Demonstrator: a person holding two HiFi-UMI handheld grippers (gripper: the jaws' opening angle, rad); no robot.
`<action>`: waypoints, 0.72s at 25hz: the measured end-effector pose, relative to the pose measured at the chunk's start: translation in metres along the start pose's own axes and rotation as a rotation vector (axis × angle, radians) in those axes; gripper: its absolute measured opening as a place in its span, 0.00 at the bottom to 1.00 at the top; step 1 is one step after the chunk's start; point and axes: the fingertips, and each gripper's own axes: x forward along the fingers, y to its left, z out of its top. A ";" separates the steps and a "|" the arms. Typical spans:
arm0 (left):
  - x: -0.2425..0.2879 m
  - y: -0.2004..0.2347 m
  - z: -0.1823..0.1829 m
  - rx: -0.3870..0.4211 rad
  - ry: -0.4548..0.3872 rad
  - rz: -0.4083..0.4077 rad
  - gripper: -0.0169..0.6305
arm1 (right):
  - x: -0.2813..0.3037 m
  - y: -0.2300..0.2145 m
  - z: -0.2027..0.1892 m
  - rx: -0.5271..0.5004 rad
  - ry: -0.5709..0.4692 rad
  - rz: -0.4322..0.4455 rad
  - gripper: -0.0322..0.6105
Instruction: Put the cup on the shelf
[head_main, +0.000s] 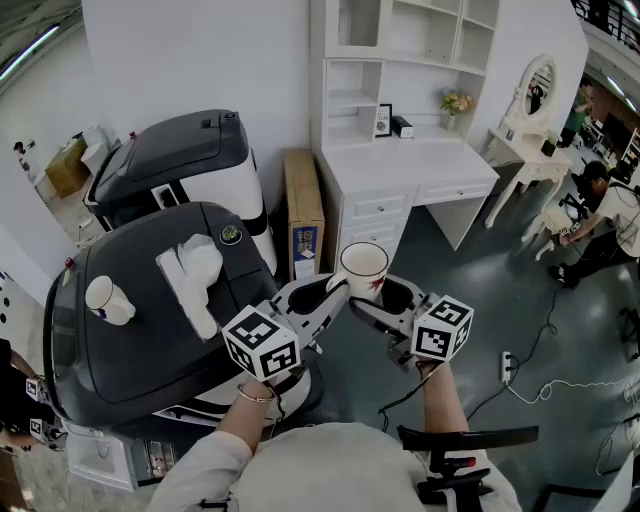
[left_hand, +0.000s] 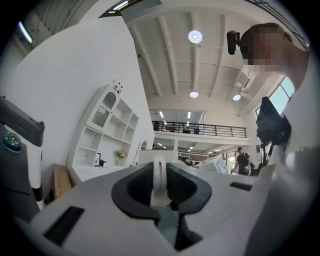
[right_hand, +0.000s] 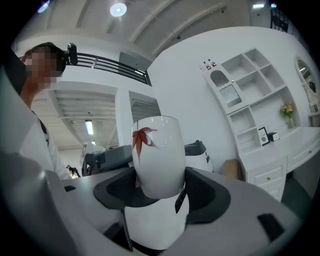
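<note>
A white cup (head_main: 363, 268) with a red leaf print (right_hand: 156, 150) is held up in front of me between both grippers. My left gripper (head_main: 338, 290) is shut on the cup's thin white handle (left_hand: 159, 177), which stands upright between its dark pads (left_hand: 137, 187). My right gripper (head_main: 385, 298) has its jaws spread wide, and the cup's lower body stands between its pads (right_hand: 207, 192); they flank it closely and I see no squeeze. The white shelf unit (head_main: 400, 40) stands ahead over a white desk (head_main: 410, 160).
On my left is a black lidded machine (head_main: 150, 290) with a white paper cup (head_main: 108, 298) and a white cloth (head_main: 190, 270) on it. A cardboard box (head_main: 303, 210) leans beside the desk. A vanity table (head_main: 535, 100), people and floor cables (head_main: 540, 370) are on the right.
</note>
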 end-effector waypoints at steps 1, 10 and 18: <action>0.000 0.001 0.000 0.001 0.000 0.000 0.12 | 0.001 0.000 0.000 0.000 -0.001 -0.001 0.53; -0.004 0.009 0.002 -0.016 -0.007 0.000 0.12 | 0.010 0.000 0.001 -0.002 0.011 -0.004 0.53; -0.006 0.007 0.007 -0.004 -0.003 -0.027 0.12 | 0.010 0.005 0.008 -0.035 -0.013 -0.025 0.53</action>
